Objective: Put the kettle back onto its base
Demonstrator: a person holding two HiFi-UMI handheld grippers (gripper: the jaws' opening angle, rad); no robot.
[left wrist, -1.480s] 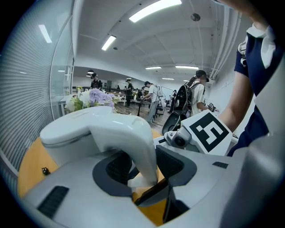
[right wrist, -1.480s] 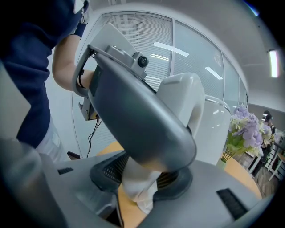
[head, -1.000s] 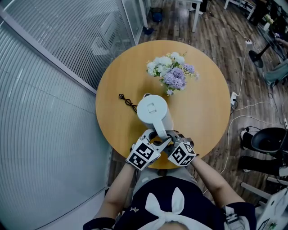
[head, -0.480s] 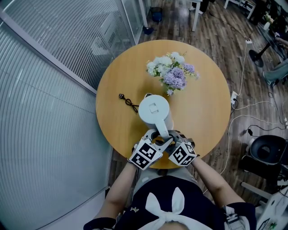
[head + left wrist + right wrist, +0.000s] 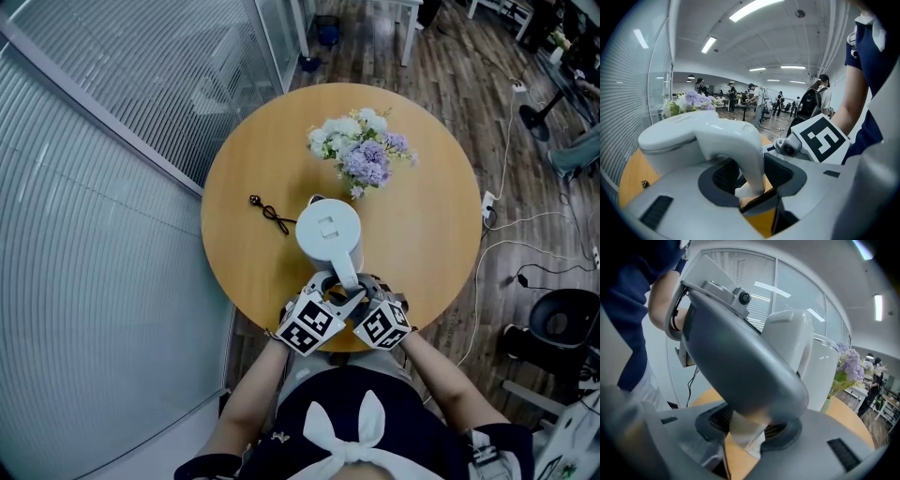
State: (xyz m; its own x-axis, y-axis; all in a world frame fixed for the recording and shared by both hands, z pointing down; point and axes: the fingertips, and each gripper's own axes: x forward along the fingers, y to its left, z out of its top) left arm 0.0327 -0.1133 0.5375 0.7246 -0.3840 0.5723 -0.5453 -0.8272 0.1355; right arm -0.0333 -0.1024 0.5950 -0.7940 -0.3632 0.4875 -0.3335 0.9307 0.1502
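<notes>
A white electric kettle point(image 5: 328, 230) stands on the round wooden table point(image 5: 427, 225), its handle point(image 5: 345, 274) pointing toward me. My left gripper point(image 5: 330, 287) and right gripper point(image 5: 362, 289) meet at that handle from either side. In the left gripper view the handle point(image 5: 747, 150) runs down between the dark pads point(image 5: 724, 176) of the left gripper point(image 5: 750, 177), which is shut on it. In the right gripper view the handle's lower end point(image 5: 747, 427) sits between the jaws of the right gripper point(image 5: 749, 426), partly hidden by the left gripper's grey body point(image 5: 740, 362). The base is hidden.
A vase of white and purple flowers point(image 5: 361, 150) stands just beyond the kettle. A black cord with a plug point(image 5: 269, 213) lies on the table to the kettle's left. The table's near edge is right under both grippers. A glass partition runs along the left.
The kettle has shifted slightly to the right and toward me on the table, with both grippers following at its handle.
</notes>
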